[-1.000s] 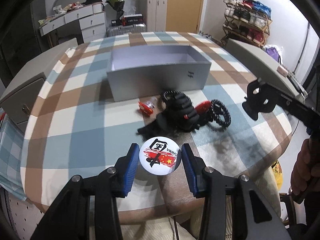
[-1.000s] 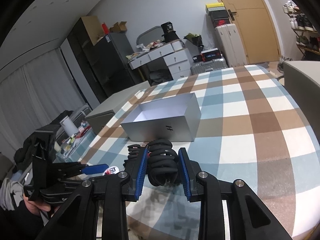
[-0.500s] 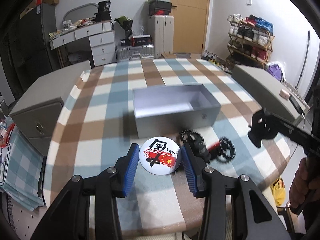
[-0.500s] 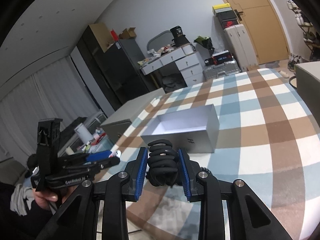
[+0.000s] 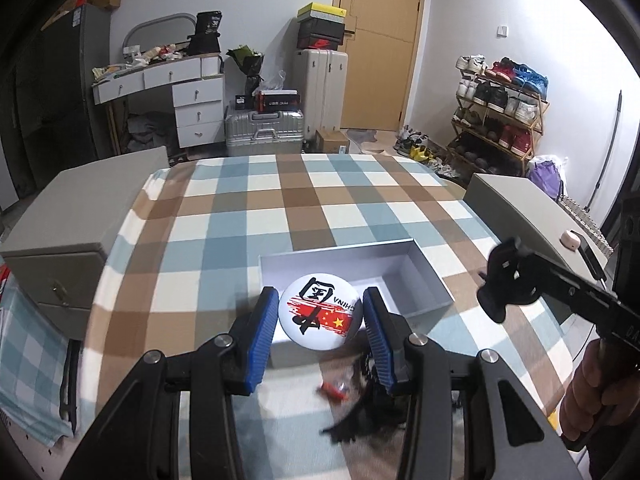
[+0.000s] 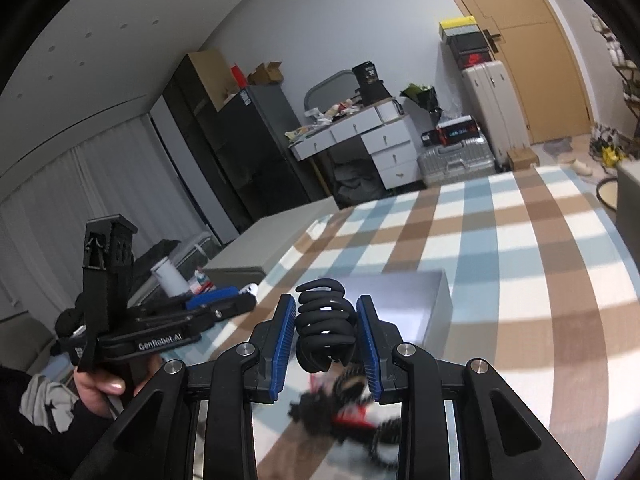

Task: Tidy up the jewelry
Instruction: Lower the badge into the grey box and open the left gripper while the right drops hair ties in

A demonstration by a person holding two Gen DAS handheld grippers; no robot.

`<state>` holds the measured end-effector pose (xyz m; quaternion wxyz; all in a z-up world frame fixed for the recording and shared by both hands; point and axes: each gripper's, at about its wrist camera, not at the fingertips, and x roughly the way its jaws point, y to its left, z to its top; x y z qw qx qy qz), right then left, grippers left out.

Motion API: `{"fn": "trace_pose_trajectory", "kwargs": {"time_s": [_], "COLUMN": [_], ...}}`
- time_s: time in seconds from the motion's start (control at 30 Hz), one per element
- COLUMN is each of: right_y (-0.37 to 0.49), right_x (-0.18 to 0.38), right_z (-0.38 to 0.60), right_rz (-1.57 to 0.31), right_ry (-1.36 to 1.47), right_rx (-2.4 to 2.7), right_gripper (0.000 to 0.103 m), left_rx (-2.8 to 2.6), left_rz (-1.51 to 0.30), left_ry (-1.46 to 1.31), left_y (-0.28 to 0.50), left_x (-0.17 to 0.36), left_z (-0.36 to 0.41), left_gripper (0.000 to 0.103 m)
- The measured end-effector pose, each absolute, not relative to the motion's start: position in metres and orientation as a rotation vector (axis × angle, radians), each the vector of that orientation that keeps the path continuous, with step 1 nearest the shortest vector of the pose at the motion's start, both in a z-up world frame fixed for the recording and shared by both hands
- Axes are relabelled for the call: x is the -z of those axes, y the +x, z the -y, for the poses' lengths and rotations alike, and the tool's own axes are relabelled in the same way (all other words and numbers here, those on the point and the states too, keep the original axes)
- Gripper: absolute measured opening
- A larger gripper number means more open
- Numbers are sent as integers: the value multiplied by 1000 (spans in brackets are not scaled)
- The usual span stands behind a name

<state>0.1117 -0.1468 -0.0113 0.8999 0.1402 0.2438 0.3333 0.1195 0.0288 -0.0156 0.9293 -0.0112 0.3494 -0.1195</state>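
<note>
Bench (image 5: 224, 216) draped in a checked cloth of blue, brown and white squares, filling the middle of both views. Open grey box (image 5: 428, 280) near the front edge, shallow and pale inside. Left hand-held gripper (image 5: 319, 316) clamped narrow on a round white badge (image 5: 318, 312) with black lettering and a red flag print, held in the air in front of the box. Right hand-held gripper (image 6: 326, 336) closed on a black hair claw (image 6: 325, 330), teeth upward, raised over the cloth just short of the box (image 6: 436, 308). Blurred heap of black and red accessories (image 6: 348, 408) lying on the cloth below the blue pads (image 6: 285, 340), same heap (image 5: 360, 404) seen under the left gripper. Small red piece (image 5: 332, 390) beside it. Grey cabinet (image 5: 60, 224) against the bench's left side, another grey unit (image 5: 524, 216) at the right. White drawer desk (image 5: 176, 96) cluttered on top along the back wall, silver suitcase (image 5: 264, 132) and white suitcase (image 5: 320, 92) next to it, shoe boxes stacked above. Wooden door (image 5: 380, 40) behind, shoe rack (image 5: 496, 120) full of sneakers at the right. Dark tall cupboard (image 6: 232, 148) and pale curtains (image 6: 80, 200) in the right wrist view. Bare hand (image 6: 100, 384) gripping the left tool's handle.
</note>
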Motion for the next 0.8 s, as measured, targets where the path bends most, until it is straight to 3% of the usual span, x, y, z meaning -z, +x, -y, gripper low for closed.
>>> {"fn": "trace_pose_trajectory", "kwargs": {"time_s": [0.27, 0.8], "right_y": [152, 205], "right_x": [6, 54], "right_z": [127, 113], "right_rz": [-515, -706], "right_ry": [251, 265], "right_rx": [-701, -678], "right_gripper": [30, 30], "left_rx": [275, 304], "left_rz": [-757, -858], "left_ry": [-25, -48], "left_y": [148, 177], "left_x": [26, 49], "left_z": [-20, -11], "left_gripper": [38, 38]}}
